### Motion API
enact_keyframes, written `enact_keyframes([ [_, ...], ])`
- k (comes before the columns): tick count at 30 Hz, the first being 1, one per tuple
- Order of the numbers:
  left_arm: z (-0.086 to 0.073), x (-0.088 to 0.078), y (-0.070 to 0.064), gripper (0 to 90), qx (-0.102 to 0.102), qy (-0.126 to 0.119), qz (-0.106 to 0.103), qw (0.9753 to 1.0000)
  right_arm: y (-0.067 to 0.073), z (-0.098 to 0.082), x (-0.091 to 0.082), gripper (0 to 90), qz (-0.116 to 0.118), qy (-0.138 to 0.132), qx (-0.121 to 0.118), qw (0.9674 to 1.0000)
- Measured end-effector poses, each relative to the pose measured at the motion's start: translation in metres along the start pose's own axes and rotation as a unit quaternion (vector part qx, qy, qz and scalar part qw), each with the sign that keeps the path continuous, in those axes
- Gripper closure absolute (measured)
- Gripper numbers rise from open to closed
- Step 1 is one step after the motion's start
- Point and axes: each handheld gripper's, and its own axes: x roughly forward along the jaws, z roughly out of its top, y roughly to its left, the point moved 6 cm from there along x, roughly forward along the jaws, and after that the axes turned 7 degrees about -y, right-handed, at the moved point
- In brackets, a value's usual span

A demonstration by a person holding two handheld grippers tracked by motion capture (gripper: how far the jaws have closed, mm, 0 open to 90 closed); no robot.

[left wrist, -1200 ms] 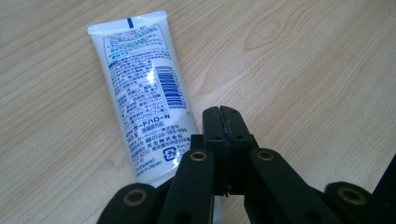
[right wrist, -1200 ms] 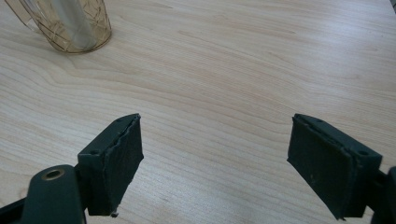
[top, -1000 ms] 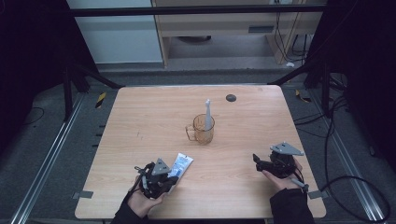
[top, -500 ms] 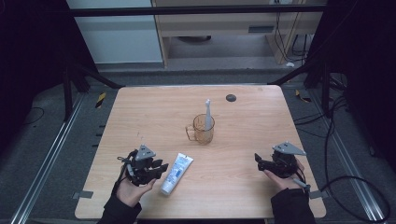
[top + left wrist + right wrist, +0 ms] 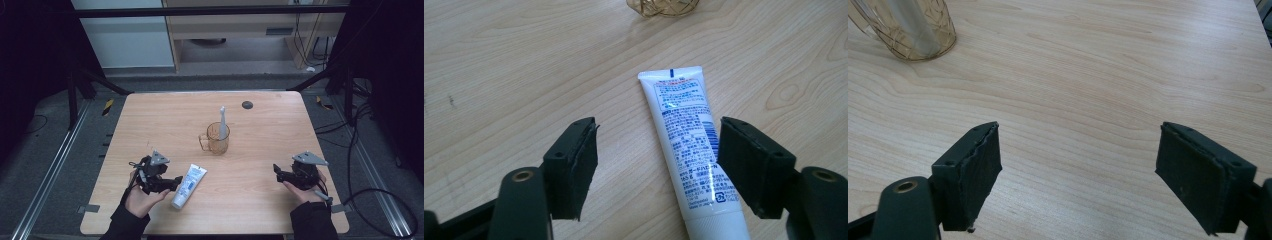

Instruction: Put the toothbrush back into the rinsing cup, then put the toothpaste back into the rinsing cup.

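From above, the left gripper [image 5: 176, 182] is sitting low on the wooden table [image 5: 260, 200], its jaws pointing at the toothpaste tube [image 5: 189, 186] lying just beside them; how wide they are standing is hard to judge here. The right gripper [image 5: 276, 172] is resting well apart at the other side, its jaws too small to read. Ahead of both, an amber cup [image 5: 218, 139] is holding a white toothbrush [image 5: 222, 122].

In the left gripper view, the jaws are gaping wide and holding nothing; the tube [image 5: 686, 150] is lying near the right-hand jaw, its cap end cut off below.

In the right gripper view, the jaws are spread wide over bare wood, the cup [image 5: 908, 27] cropped at the top left.
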Motion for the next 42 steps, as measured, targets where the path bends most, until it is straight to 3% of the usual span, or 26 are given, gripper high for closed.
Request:
enact_keyframes([
  [2,0.002,0.003,-0.003,26.9,0.002,0.012,-0.005,0.9999,0.0,0.0,-0.001,17.9,0.0,0.0,0.002,1.0],
  [10,0.012,0.015,-0.014,24.0,0.009,0.019,-0.01,0.9997,-0.001,0.001,0.0,17.8,0.0,-0.001,0.001,1.0],
  [21,0.009,0.033,-0.019,25.7,0.001,0.054,-0.016,0.9984,0.001,-0.001,0.003,17.9,0.005,0.004,-0.002,1.0],
  [36,-0.001,0.052,-0.025,28.4,0.004,0.116,-0.026,0.9929,0.002,-0.004,0.005,18.1,0.016,0.008,-0.003,0.9998],
  [42,-0.002,0.056,-0.026,29.6,-0.004,0.128,-0.027,0.9914,0.002,-0.006,0.005,18.1,0.018,0.011,-0.002,0.9998],
])
